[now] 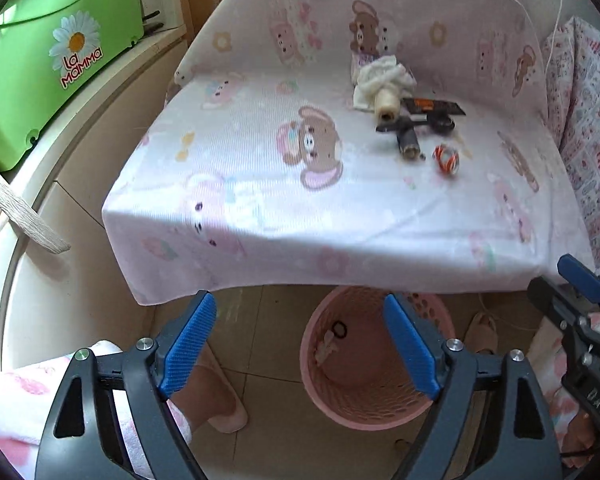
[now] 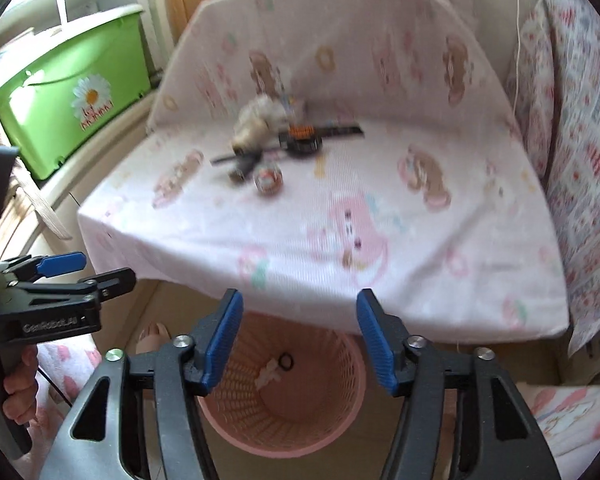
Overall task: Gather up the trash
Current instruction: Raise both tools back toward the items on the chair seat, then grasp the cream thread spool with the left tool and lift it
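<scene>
one basket, two tools

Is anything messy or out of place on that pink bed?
Yes. A small heap of clutter sits on the bedsheet toward the back: a crumpled cream cloth, a crushed red-and-white wrapper and some dark gadgets lying crisscross. The pink basket on the floor below holds only a few scraps.
</scene>
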